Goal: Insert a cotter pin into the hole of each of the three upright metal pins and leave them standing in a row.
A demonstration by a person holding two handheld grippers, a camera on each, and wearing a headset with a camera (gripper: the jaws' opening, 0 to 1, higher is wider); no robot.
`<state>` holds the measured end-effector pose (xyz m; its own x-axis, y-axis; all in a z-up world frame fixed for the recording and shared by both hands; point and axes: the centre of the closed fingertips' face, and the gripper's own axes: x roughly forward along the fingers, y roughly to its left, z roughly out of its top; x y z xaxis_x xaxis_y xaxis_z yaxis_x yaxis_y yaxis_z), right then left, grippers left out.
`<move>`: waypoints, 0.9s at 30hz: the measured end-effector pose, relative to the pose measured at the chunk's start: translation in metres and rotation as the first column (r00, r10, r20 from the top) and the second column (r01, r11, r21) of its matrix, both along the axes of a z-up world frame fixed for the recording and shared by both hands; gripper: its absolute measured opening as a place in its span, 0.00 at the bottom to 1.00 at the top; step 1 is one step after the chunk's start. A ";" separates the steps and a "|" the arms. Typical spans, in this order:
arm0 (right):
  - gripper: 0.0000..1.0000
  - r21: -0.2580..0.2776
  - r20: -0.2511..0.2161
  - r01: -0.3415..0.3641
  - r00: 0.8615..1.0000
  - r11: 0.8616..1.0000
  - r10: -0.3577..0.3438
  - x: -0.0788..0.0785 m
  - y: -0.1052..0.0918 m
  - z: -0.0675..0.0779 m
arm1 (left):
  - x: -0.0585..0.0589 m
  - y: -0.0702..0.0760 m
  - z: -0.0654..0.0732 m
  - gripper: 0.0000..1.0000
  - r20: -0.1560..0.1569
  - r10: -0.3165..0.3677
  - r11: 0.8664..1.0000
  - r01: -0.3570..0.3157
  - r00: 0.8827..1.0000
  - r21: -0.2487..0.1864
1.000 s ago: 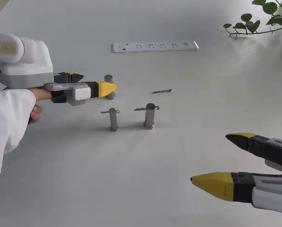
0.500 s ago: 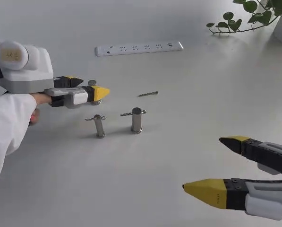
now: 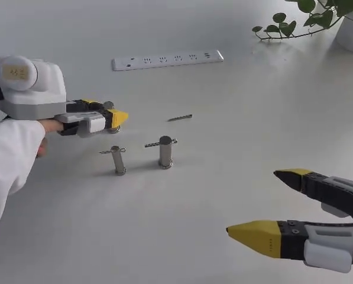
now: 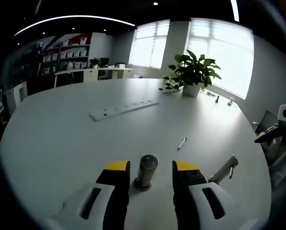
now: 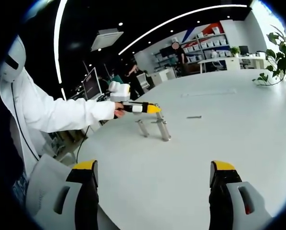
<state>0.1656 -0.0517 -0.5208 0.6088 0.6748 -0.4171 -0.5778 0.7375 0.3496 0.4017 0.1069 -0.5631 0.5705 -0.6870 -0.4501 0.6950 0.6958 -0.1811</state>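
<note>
Three upright metal pins stand on the white table. The front-left pin [image 3: 118,160] and the front-right pin [image 3: 165,152] each carry a cotter pin through the top. The rear pin [image 4: 146,171] stands bare between the jaws of my left gripper [image 4: 151,166], which is open with a small gap on each side. In the head view this gripper [image 3: 118,116] hides most of the rear pin [image 3: 109,106]. A loose cotter pin [image 3: 180,118] lies flat behind the front-right pin. My right gripper [image 3: 256,201] hovers wide open at the near right, holding nothing.
A white power strip [image 3: 164,59] lies at the far side of the table. A potted plant [image 3: 300,18] trails at the far right corner. A white sleeve [image 3: 7,160] reaches in from the left.
The head camera has shifted, so everything sits lower and further left in the picture. Both grippers keep their places relative to the pins.
</note>
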 end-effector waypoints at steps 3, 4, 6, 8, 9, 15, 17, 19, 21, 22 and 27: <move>0.94 -0.011 0.015 0.005 1.000 1.000 -0.005 0.001 -0.001 0.001 | 0.000 -0.001 -0.002 0.29 -0.007 -0.004 1.000 0.004 1.000 0.016; 0.94 -0.013 0.021 0.004 1.000 1.000 -0.004 0.001 -0.001 0.001 | 0.000 -0.001 -0.002 0.28 -0.007 -0.004 1.000 0.004 1.000 0.017; 0.93 -0.004 0.024 0.004 1.000 1.000 -0.004 0.001 -0.001 0.004 | 0.001 -0.001 -0.002 0.26 0.003 -0.007 0.999 0.006 1.000 0.037; 0.92 0.006 0.026 0.005 1.000 1.000 -0.005 0.002 -0.001 0.006 | 0.001 -0.002 -0.003 0.23 0.005 -0.011 0.999 0.010 1.000 0.045; 0.92 0.005 0.028 0.004 1.000 1.000 -0.004 0.001 -0.001 0.006 | 0.001 -0.002 -0.003 0.22 0.004 -0.011 0.999 0.011 1.000 0.043; 0.91 -0.004 0.028 -0.004 1.000 1.000 0.004 -0.001 0.001 0.005 | 0.003 -0.001 -0.003 0.18 -0.002 0.003 0.999 -0.003 1.000 0.043; 0.91 -0.010 0.031 -0.005 1.000 1.000 0.005 -0.001 0.000 0.005 | 0.004 0.000 -0.003 0.15 0.003 0.002 0.999 -0.003 1.000 0.048; 0.90 -0.002 0.026 -0.010 1.000 1.000 0.010 -0.002 0.001 0.006 | 0.005 0.003 -0.003 0.13 0.006 0.001 0.998 -0.002 1.000 0.056; 0.90 -0.004 0.025 -0.011 1.000 1.000 0.011 -0.003 0.001 0.005 | 0.005 0.003 -0.003 0.13 0.008 -0.009 0.998 0.008 1.000 0.068; 0.90 -0.006 0.023 -0.010 1.000 1.000 0.010 -0.003 0.001 0.005 | 0.005 0.003 -0.003 0.13 0.025 -0.023 0.996 0.020 0.999 0.089; 0.90 -0.002 0.013 -0.013 1.000 1.000 0.013 -0.005 0.001 0.003 | 0.004 0.002 -0.003 0.12 0.055 -0.044 0.991 0.036 0.998 0.132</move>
<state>0.1606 -0.0512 -0.5173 0.6056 0.6821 -0.4099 -0.5920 0.7304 0.3407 0.4060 0.1087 -0.5664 0.5713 -0.6472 -0.5047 0.7295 0.6822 -0.0491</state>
